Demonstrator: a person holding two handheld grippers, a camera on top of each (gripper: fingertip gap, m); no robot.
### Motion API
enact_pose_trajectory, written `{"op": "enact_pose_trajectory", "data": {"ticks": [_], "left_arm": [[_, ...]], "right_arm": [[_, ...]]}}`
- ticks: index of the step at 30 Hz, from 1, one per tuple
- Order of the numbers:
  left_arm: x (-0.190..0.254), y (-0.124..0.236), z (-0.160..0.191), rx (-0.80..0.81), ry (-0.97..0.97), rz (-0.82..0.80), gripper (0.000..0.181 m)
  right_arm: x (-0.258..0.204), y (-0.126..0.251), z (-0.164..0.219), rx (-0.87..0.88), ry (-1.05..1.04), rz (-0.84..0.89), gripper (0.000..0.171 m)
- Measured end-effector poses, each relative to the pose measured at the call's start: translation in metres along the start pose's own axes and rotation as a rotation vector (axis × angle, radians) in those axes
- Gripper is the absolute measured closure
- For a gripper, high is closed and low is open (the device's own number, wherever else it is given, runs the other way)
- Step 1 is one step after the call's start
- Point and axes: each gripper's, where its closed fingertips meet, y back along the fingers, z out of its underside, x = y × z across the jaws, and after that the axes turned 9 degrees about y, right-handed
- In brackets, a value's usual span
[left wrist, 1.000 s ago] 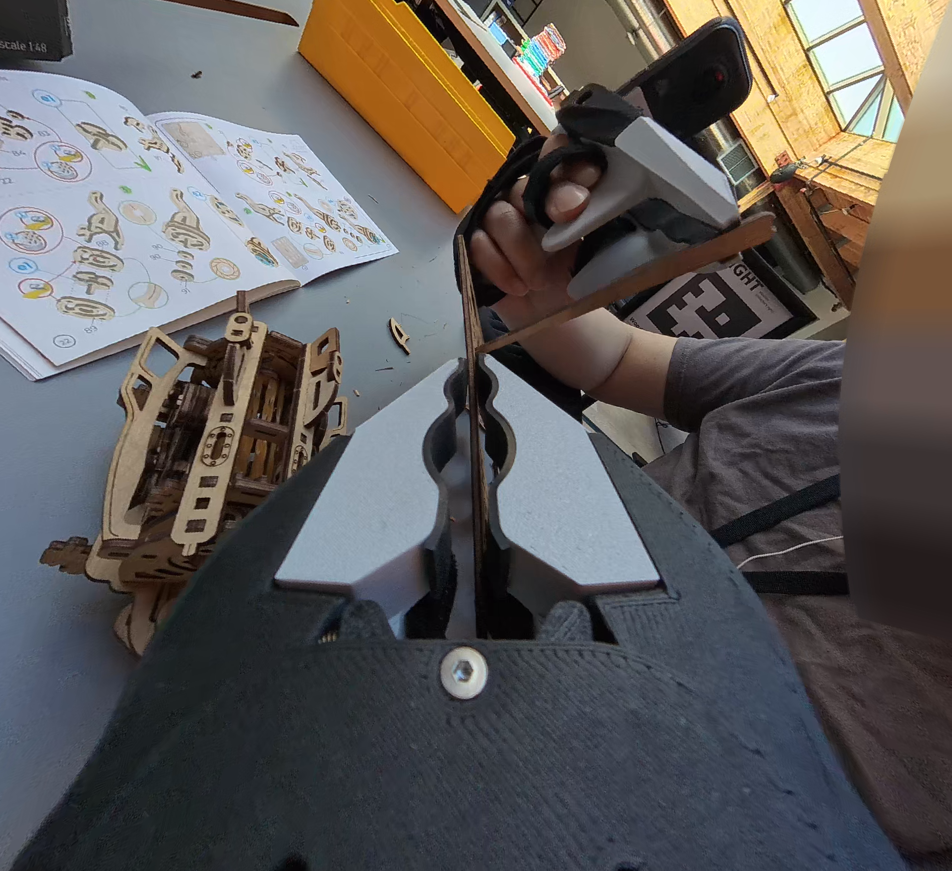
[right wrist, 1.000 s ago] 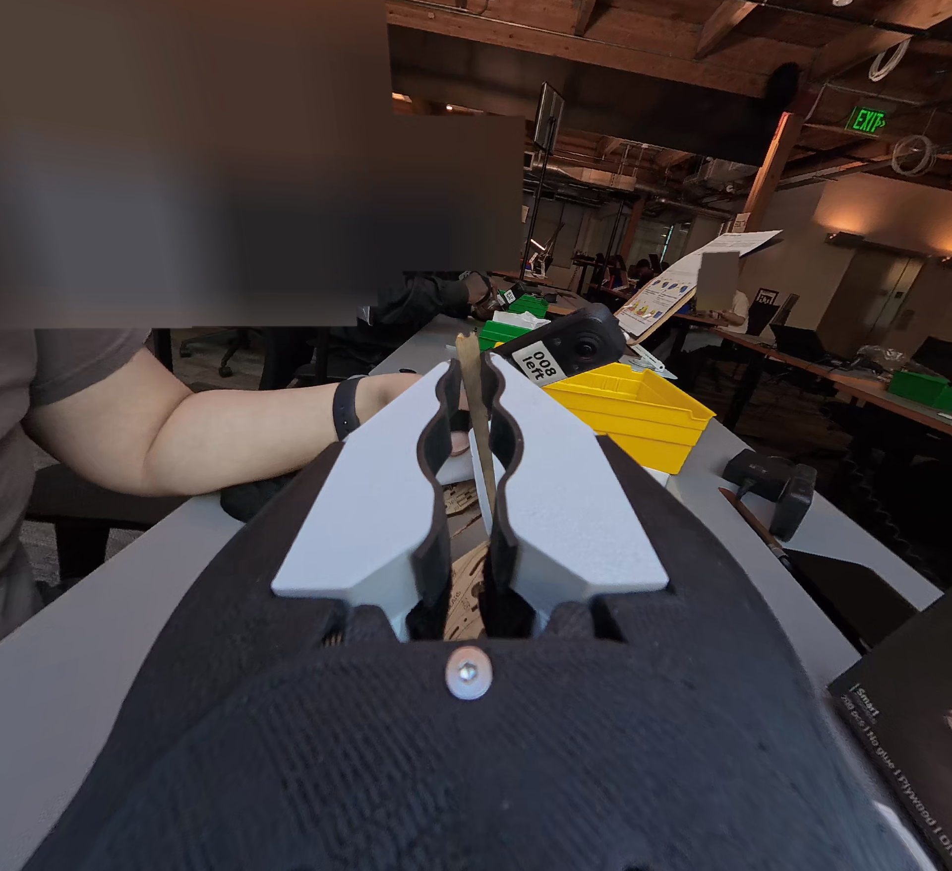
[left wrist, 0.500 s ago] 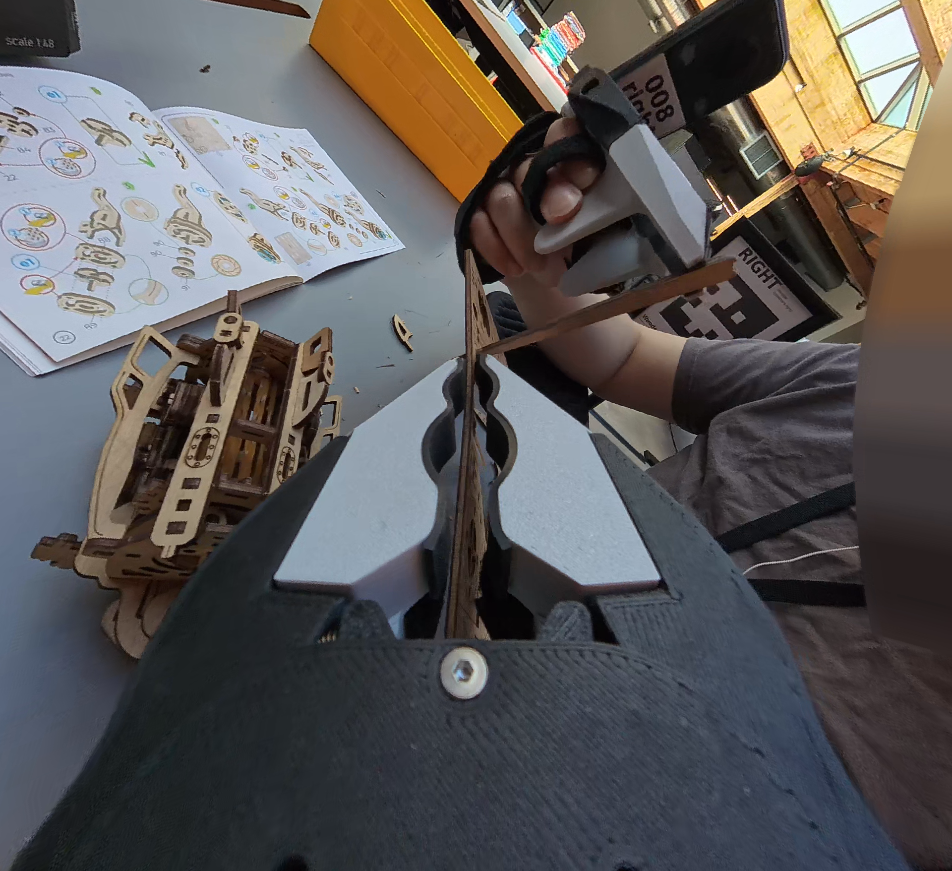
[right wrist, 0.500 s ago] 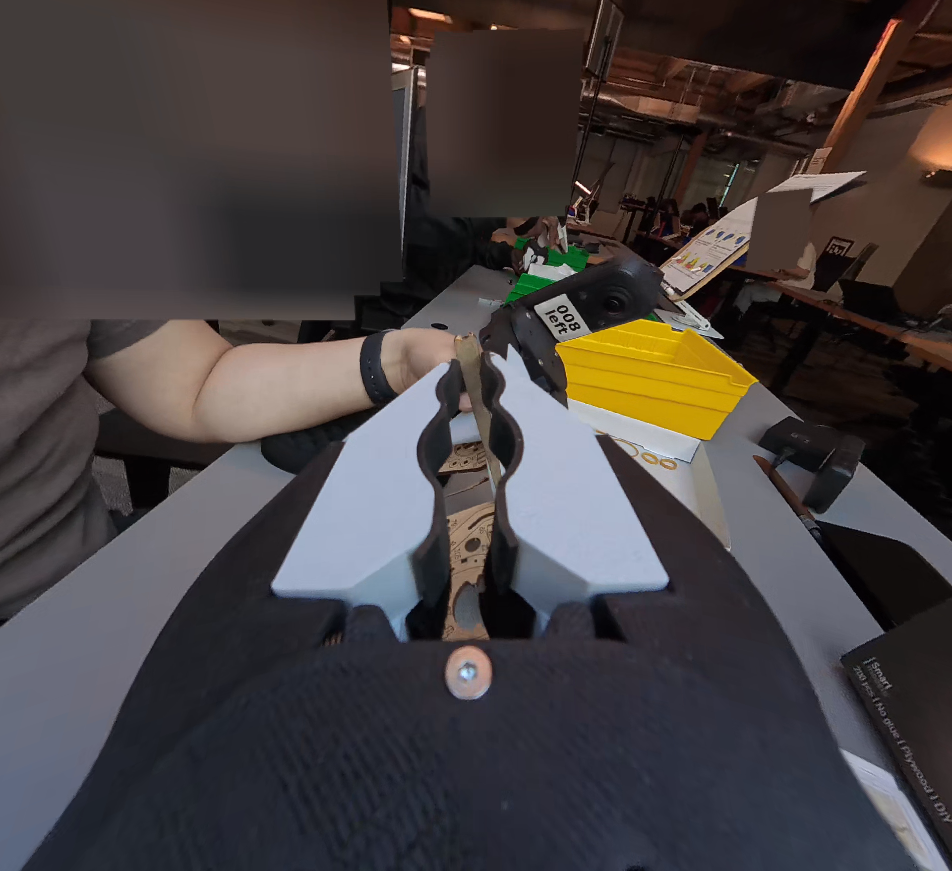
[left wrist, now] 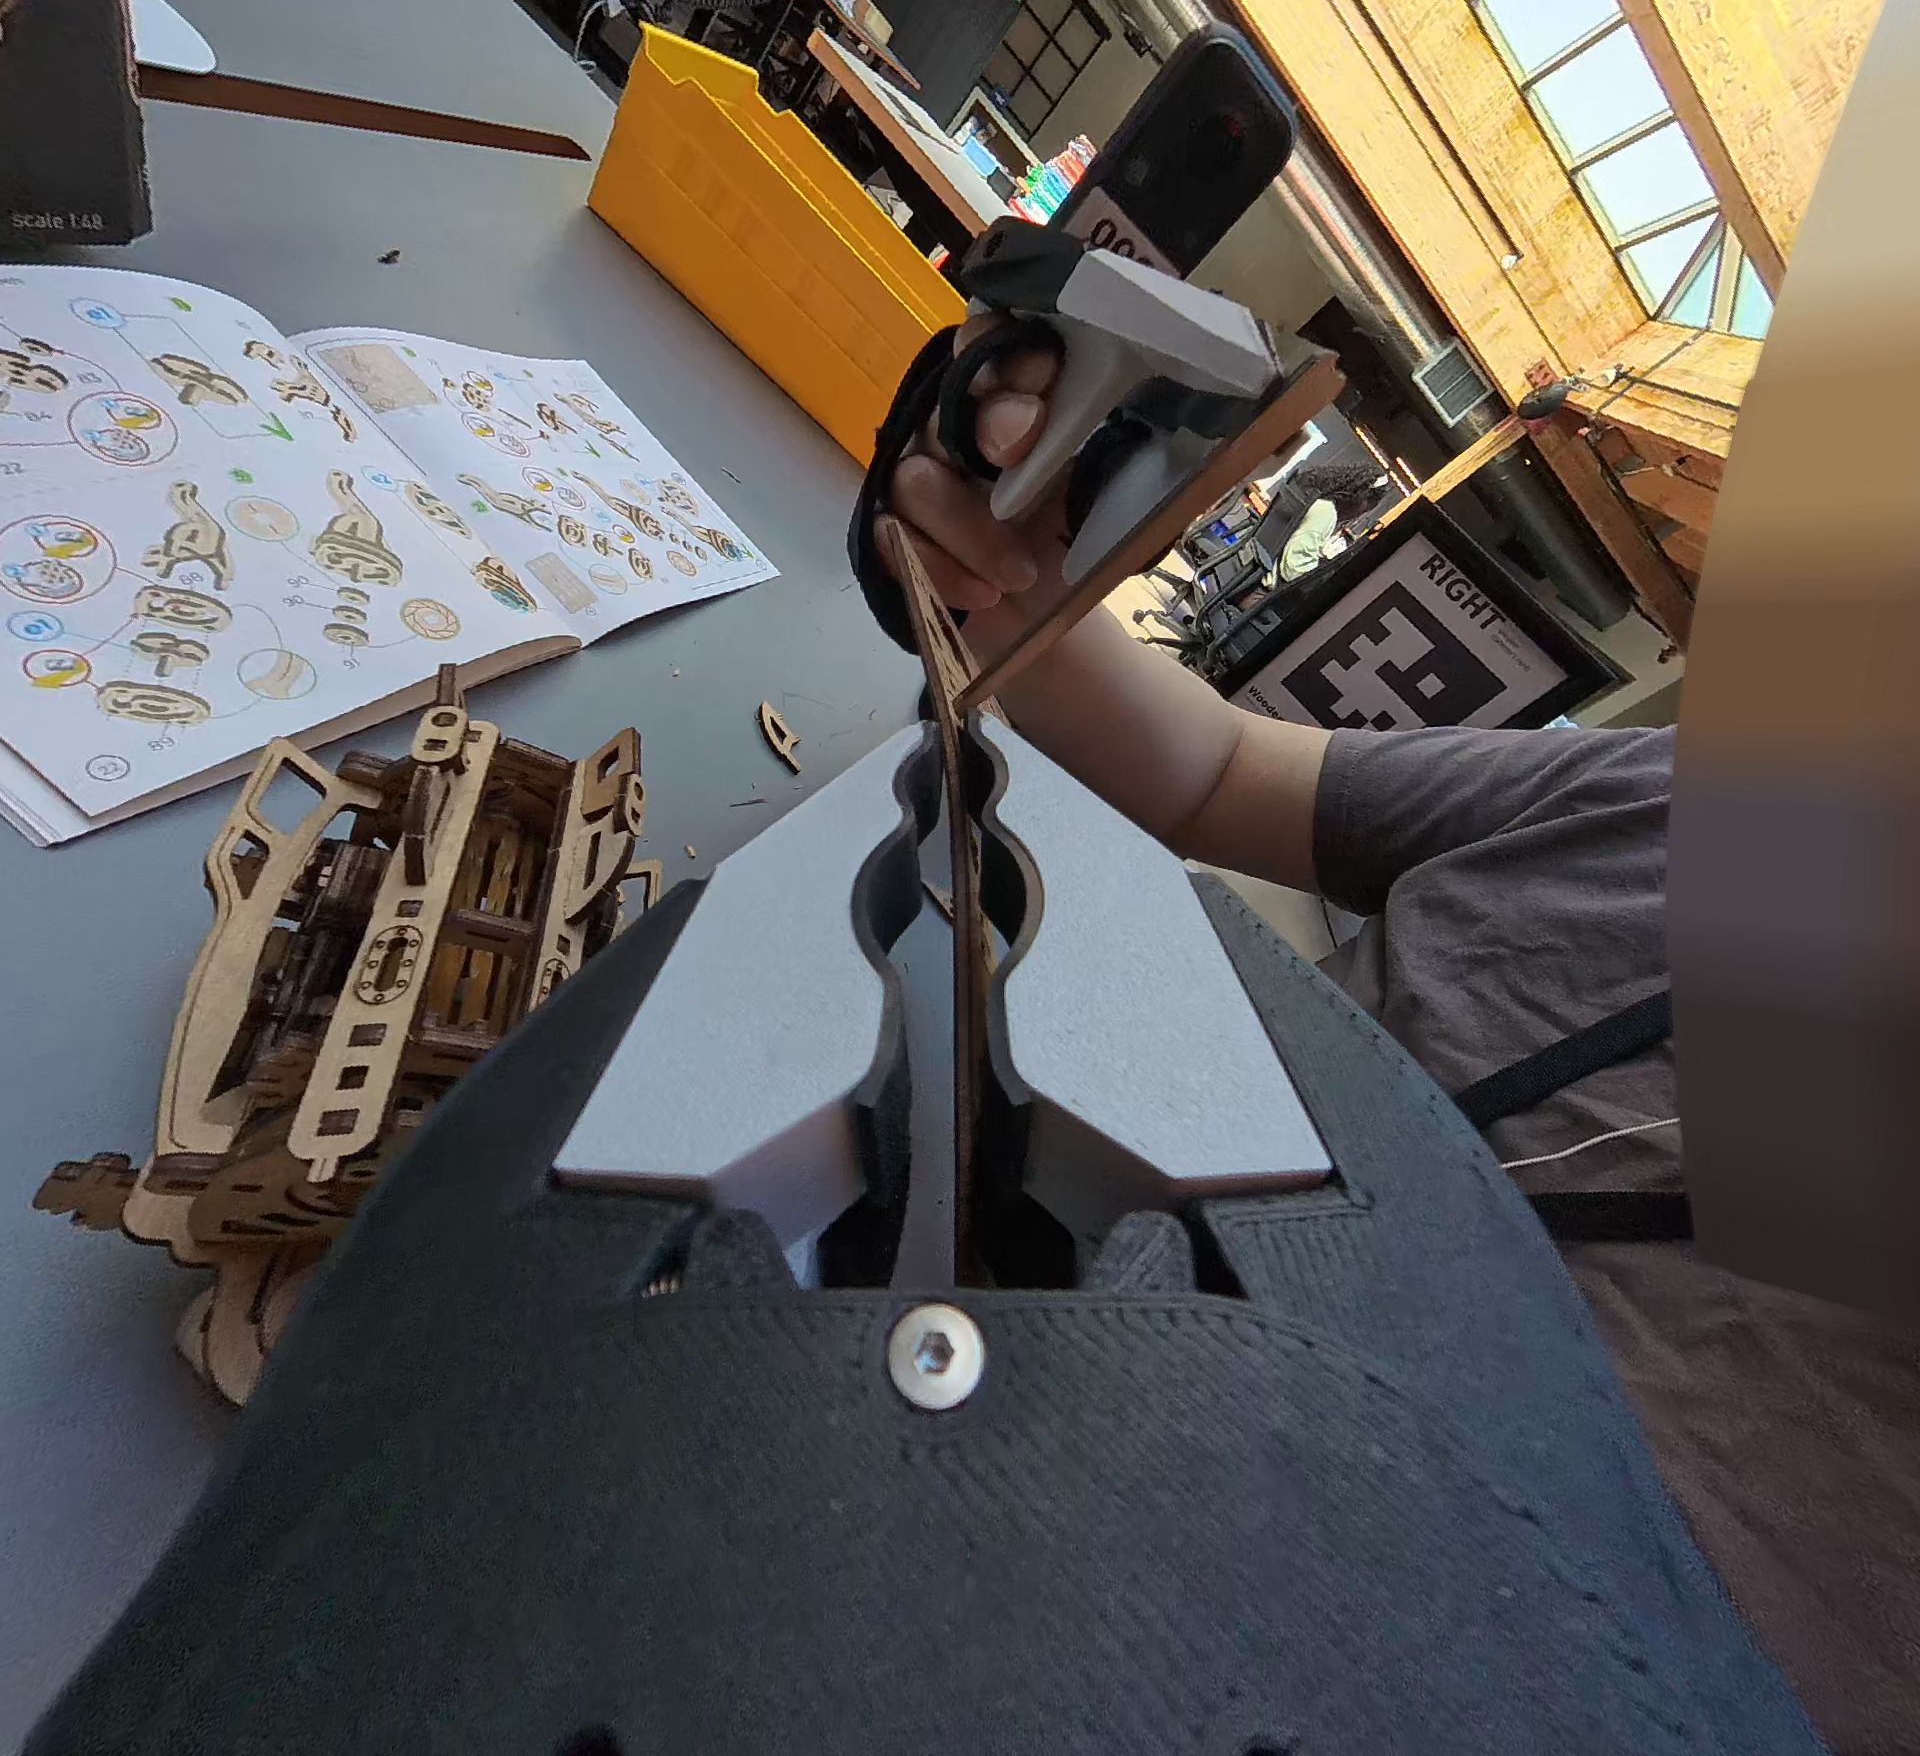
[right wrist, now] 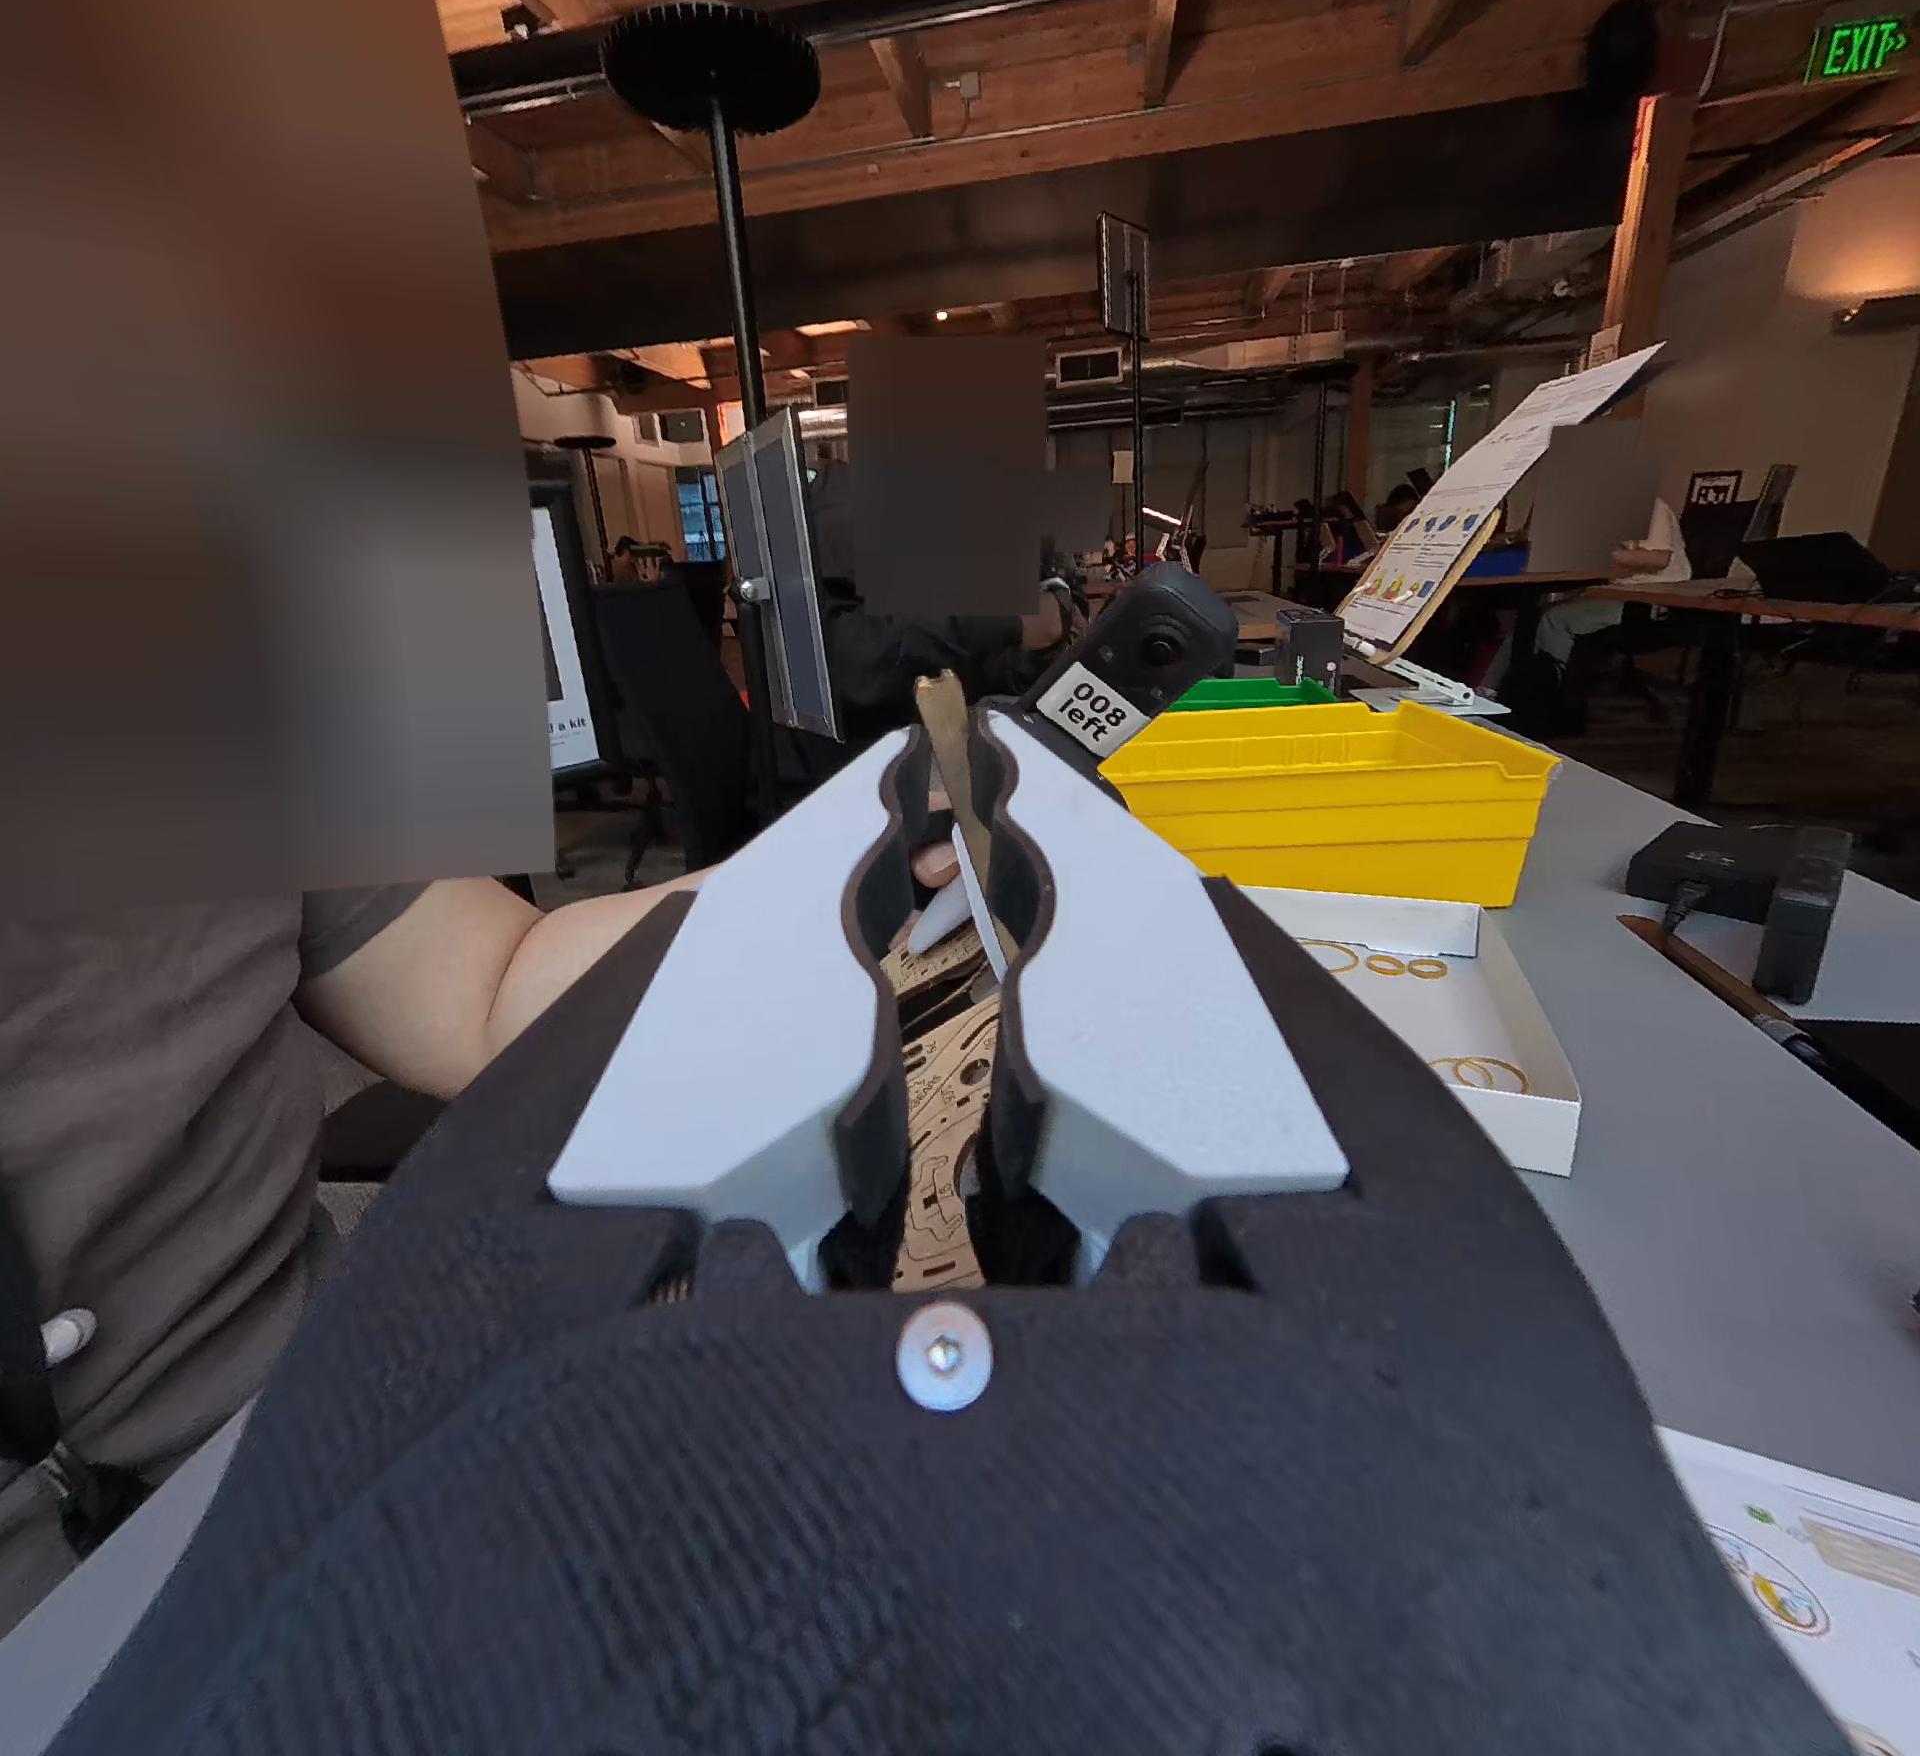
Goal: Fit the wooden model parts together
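My left gripper (left wrist: 956, 745) is shut on a thin wooden sheet (left wrist: 971, 958), seen edge-on between the jaws. My right gripper (left wrist: 1132, 376) shows above it in the left wrist view, shut on a second thin wooden board (left wrist: 1164, 543). That board slopes down and meets the first sheet just beyond my left fingertips. In the right wrist view my right gripper (right wrist: 951, 735) is shut on the board (right wrist: 951, 761), with the cut-out sheet (right wrist: 940, 1093) below it. A partly built wooden model (left wrist: 395, 958) lies on the grey table (left wrist: 436, 210) to the left.
An open instruction booklet (left wrist: 312, 501) lies behind the model. A yellow bin (left wrist: 769, 252) stands at the back, with a small loose wooden piece (left wrist: 779, 735) nearer. A white tray (right wrist: 1455, 1031) holds rubber bands, a black device (right wrist: 1745, 865) sits at the right, and a black box (left wrist: 62, 44) stands far left. The left gripper's tips are roughly 8 cm from the right gripper's.
My right gripper has lifted and tilted, so its board now slopes more steeply onto the left sheet. The right wrist view has swung upward. Both grippers have kept their hold.
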Motion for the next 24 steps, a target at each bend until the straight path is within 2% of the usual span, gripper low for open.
{"op": "enact_pose_trajectory", "data": {"ticks": [7,10,12,17,21,24], "left_arm": [[0.002,0.0,-0.006,0.041,0.025,0.028,0.18],[0.022,0.007,-0.014,0.086,0.02,0.131,0.181],[0.017,0.009,-0.013,0.087,0.007,0.079,0.181],[-0.013,0.01,-0.01,0.073,0.024,-0.063,0.181],[-0.021,0.012,-0.011,0.092,0.084,-0.036,0.181],[-0.024,0.013,-0.009,0.083,0.081,-0.047,0.181]], "right_arm": [[-0.003,0.006,-0.003,0.068,-0.008,-0.006,0.17],[0.004,0.013,-0.001,0.084,-0.024,0.026,0.171],[0.001,0.014,-0.007,0.096,-0.03,0.005,0.171],[-0.002,0.005,-0.008,-0.048,0.104,0.054,0.171],[-0.017,-0.009,-0.001,-0.151,0.189,0.063,0.171],[-0.042,-0.02,0.013,-0.207,0.155,-0.059,0.171]]}}
